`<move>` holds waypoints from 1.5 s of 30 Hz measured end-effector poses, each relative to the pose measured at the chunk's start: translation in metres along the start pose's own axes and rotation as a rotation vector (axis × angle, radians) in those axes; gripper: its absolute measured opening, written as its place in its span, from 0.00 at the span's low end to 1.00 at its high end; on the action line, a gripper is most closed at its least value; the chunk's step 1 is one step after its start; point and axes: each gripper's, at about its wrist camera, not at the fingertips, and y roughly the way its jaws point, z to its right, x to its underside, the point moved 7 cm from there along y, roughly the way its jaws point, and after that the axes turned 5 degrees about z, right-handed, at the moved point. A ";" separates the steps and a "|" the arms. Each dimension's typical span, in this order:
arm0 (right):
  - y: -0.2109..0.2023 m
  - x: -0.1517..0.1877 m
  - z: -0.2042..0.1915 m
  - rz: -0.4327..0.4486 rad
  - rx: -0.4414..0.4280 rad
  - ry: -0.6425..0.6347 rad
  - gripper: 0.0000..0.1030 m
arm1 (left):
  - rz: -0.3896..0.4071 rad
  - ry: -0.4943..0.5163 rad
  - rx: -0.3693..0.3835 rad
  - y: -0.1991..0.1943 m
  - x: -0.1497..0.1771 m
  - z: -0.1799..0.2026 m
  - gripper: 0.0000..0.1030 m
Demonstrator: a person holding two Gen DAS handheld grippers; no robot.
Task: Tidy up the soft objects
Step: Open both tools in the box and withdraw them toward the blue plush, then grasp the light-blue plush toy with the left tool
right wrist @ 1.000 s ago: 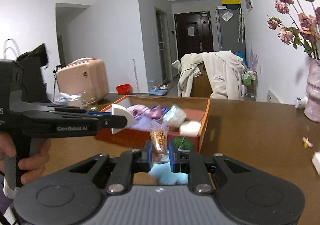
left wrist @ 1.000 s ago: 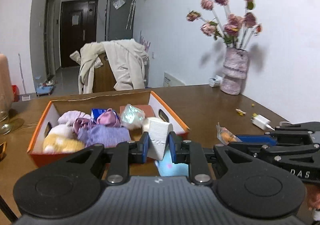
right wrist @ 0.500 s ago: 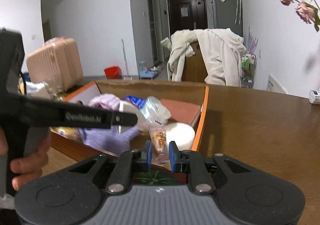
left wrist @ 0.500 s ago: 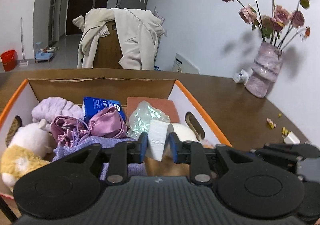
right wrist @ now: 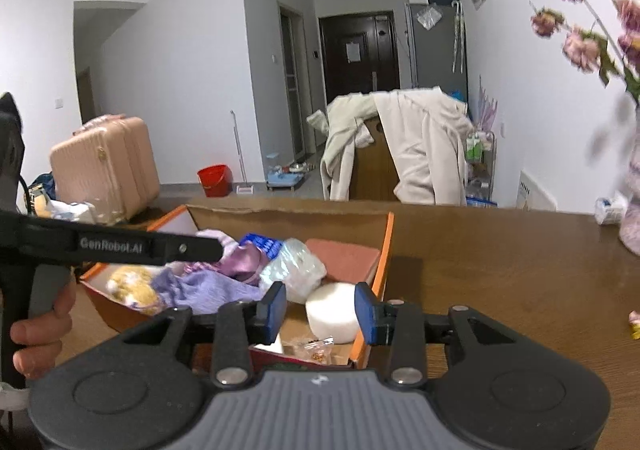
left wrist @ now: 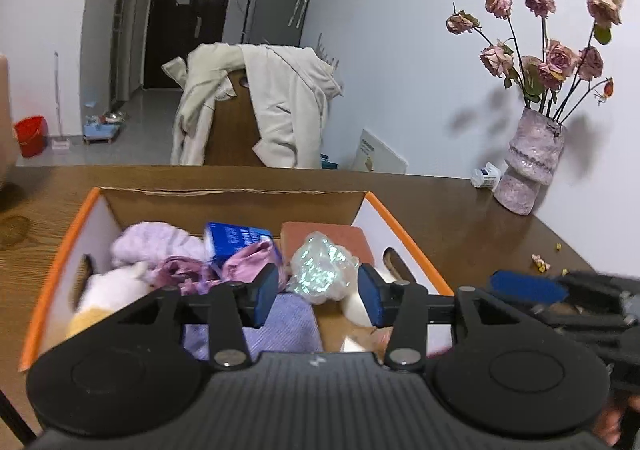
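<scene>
Both grippers hang over the near end of the orange-rimmed box [left wrist: 404, 234], and both have just been opening. The left gripper [left wrist: 316, 296] stands parted with nothing pressed between its blue pads; straight ahead of it, seen through the gap, sits a crinkled clear plastic bundle [left wrist: 322, 270], with the lilac knit cloth [left wrist: 288, 324] below and slightly left. The right gripper [right wrist: 320, 310] is likewise spread and empty — its pads frame the white round sponge [right wrist: 331, 312] from above without touching it. Directly beneath and a little nearer than those pads lies the small snack packet [right wrist: 314, 348], flat on the box floor, its long side running roughly across the gripper's pointing line.

So the things just let go appear to lie inside the box, under and just ahead of each gripper. The box's long axis runs away from both tools, toward the far cardboard wall [left wrist: 232, 205]. Judging from this, the next move is probably a retreat back and up, clear of the rim. The right gripper lies closer to the box's right-hand wall [right wrist: 383, 250], and the left gripper's arm [right wrist: 112, 246] crosses just to its left, so the two should part outward to avoid clipping each other.
</scene>
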 end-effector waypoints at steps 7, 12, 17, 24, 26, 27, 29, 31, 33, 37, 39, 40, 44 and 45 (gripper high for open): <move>-0.076 -0.003 -0.024 0.040 -0.024 -0.026 0.49 | 0.086 0.054 -0.023 -0.093 0.013 0.012 0.56; -0.129 0.015 -0.047 0.061 -0.038 -0.057 0.55 | 0.145 0.059 -0.059 -0.157 0.040 0.034 0.63; -0.175 0.043 -0.066 0.058 -0.050 -0.049 0.59 | 0.164 0.027 -0.065 -0.209 0.075 0.051 0.69; -0.223 0.080 -0.082 0.036 -0.077 -0.047 0.63 | 0.174 -0.032 -0.097 -0.265 0.123 0.061 0.76; -0.234 0.087 -0.086 0.038 -0.087 -0.038 0.65 | 0.171 -0.030 -0.102 -0.274 0.131 0.065 0.76; -0.238 0.091 -0.087 0.038 -0.090 -0.038 0.65 | 0.170 -0.026 -0.104 -0.278 0.135 0.067 0.76; -0.244 0.096 -0.089 0.037 -0.091 -0.040 0.65 | 0.169 -0.017 -0.107 -0.284 0.140 0.072 0.76; -0.249 0.099 -0.088 0.042 -0.092 -0.033 0.65 | 0.167 -0.007 -0.110 -0.285 0.142 0.076 0.76; -0.252 0.100 -0.086 0.043 -0.095 -0.022 0.65 | 0.169 -0.001 -0.109 -0.285 0.143 0.080 0.76; -0.253 0.101 -0.080 0.043 -0.095 -0.006 0.65 | 0.165 -0.012 -0.095 -0.279 0.143 0.081 0.76; -0.248 0.101 -0.075 0.040 -0.102 0.015 0.65 | 0.152 -0.019 -0.087 -0.270 0.144 0.080 0.76; -0.243 0.101 -0.072 0.037 -0.106 0.029 0.65 | 0.140 -0.024 -0.087 -0.264 0.145 0.079 0.76; -0.219 0.099 -0.059 0.021 -0.120 0.102 0.65 | 0.112 -0.041 -0.060 -0.233 0.142 0.076 0.70; -0.211 0.099 -0.056 0.013 -0.116 0.120 0.65 | 0.101 -0.046 -0.053 -0.225 0.142 0.075 0.67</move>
